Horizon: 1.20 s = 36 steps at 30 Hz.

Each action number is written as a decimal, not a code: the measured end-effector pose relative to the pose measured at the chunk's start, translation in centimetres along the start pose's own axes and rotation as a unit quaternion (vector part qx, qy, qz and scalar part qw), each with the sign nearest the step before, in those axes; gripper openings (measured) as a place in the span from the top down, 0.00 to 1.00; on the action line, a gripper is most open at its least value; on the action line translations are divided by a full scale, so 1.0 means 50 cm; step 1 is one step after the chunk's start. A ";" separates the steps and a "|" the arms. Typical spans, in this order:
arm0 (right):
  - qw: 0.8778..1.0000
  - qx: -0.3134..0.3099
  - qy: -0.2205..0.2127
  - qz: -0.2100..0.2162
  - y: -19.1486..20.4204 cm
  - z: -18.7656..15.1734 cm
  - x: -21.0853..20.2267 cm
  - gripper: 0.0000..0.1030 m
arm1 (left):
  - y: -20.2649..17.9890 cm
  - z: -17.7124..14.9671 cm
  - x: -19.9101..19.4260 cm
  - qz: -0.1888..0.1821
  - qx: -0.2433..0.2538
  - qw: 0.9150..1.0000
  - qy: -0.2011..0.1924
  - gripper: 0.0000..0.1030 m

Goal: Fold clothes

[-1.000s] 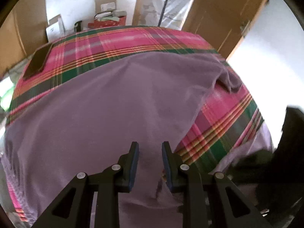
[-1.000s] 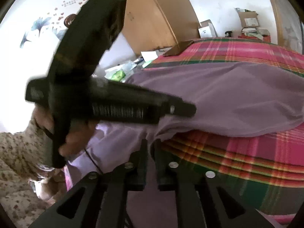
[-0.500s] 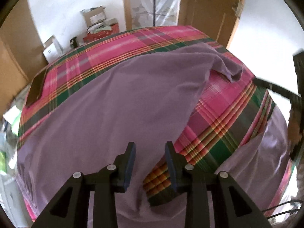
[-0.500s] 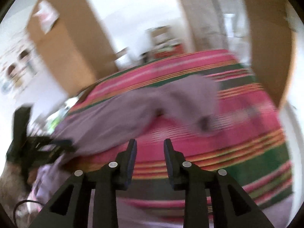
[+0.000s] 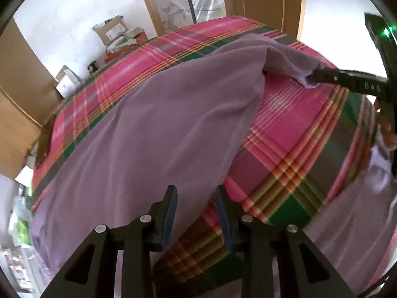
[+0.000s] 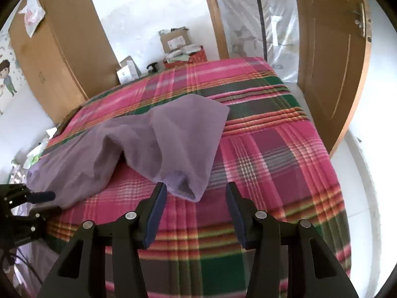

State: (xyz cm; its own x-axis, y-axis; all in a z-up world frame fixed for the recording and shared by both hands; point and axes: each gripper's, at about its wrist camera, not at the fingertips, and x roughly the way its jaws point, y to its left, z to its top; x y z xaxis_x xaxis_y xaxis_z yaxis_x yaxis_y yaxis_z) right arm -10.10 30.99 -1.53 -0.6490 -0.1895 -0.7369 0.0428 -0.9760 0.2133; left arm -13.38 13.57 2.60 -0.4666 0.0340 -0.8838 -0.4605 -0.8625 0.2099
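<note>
A purple long-sleeved garment [image 5: 148,136] lies spread across a bed under a pink and green plaid cover [image 5: 297,136]. My left gripper [image 5: 195,198] is open at the near bed edge, with the garment's side edge lying loose between its fingers. One sleeve [image 6: 178,139] lies folded on the plaid cover [image 6: 273,161]. My right gripper [image 6: 195,191] stands wide open with the sleeve's cuff [image 6: 184,188] just ahead, between the fingertips. In the left wrist view the right gripper [image 5: 347,83] reaches in from the right, touching the sleeve end.
Cardboard boxes [image 6: 173,39] are stacked against the far wall. A wooden wardrobe [image 6: 57,49] stands at the left and an open wooden door [image 6: 330,49] at the right. A hand [image 5: 388,136] holds the right tool. The left gripper [image 6: 37,198] shows at the lower left.
My right gripper let go near the left hand, swung right across the bed to the sleeve cuff and opened wide. The left gripper stayed open and turned a little to the right.
</note>
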 end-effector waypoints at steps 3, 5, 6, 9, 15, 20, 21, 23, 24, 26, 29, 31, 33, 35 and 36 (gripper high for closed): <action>1.000 -0.007 0.005 -0.012 0.004 0.003 0.020 0.50 | -0.007 0.002 0.010 0.012 0.011 1.000 0.001 0.68; 1.000 -0.004 0.008 -0.016 0.000 0.006 0.029 0.51 | -0.013 0.002 0.012 0.019 0.020 1.000 -0.002 0.68; 1.000 0.000 0.010 -0.018 -0.003 0.007 0.034 0.53 | -0.016 0.001 0.012 0.024 0.025 0.999 -0.004 0.68; 0.999 0.002 0.009 -0.034 -0.008 0.011 0.043 0.73 | -0.027 0.000 0.013 0.038 0.041 0.998 -0.011 0.68; 0.999 -0.003 0.006 -0.032 -0.012 0.023 0.044 0.90 | -0.049 -0.004 0.014 0.067 0.076 0.995 -0.025 0.69; 0.999 0.004 0.006 -0.032 -0.019 0.034 0.047 0.90 | -0.072 -0.018 0.012 0.077 0.125 0.988 -0.044 0.70; 0.999 0.002 0.006 -0.033 -0.018 0.032 0.046 0.90 | -0.075 -0.018 0.013 0.081 0.130 0.987 -0.046 0.70; 0.999 0.004 0.007 -0.032 -0.018 0.032 0.048 0.90 | -0.076 -0.014 0.014 0.080 0.126 0.988 -0.045 0.70; 0.999 0.006 0.008 -0.031 -0.020 0.033 0.049 0.90 | -0.074 -0.011 0.016 0.078 0.123 0.988 -0.046 0.70; 0.999 0.008 0.007 -0.031 -0.023 0.034 0.048 0.90 | -0.067 -0.007 0.019 0.072 0.118 0.989 -0.048 0.70; 0.999 -0.003 0.001 -0.035 -0.021 0.035 0.041 0.90 | -0.047 -0.004 0.020 0.029 0.090 0.995 -0.042 0.85; 0.999 -0.013 -0.003 -0.039 -0.017 0.036 0.037 0.93 | -0.032 -0.003 0.022 0.011 0.066 0.997 -0.032 0.95; 0.999 -0.015 -0.008 -0.042 -0.020 0.039 0.032 0.94 | -0.018 -0.002 0.015 0.005 0.051 0.998 -0.041 0.96; 0.999 -0.016 -0.013 -0.050 -0.025 0.042 0.026 0.94 | -0.009 -0.004 0.001 -0.003 0.039 0.998 -0.051 0.96; 0.998 -0.017 -0.016 -0.053 -0.027 0.044 0.023 0.94 | 0.000 -0.004 -0.008 -0.008 0.031 0.998 -0.057 0.96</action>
State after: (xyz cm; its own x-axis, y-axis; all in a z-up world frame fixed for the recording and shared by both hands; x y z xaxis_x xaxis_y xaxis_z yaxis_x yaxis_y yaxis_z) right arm -12.59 32.35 -1.25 -0.6745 -0.0823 -0.7336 -0.0018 -0.9936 0.1132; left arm -13.03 13.44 2.88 -0.5404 0.1078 -0.8344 -0.5131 -0.8282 0.2253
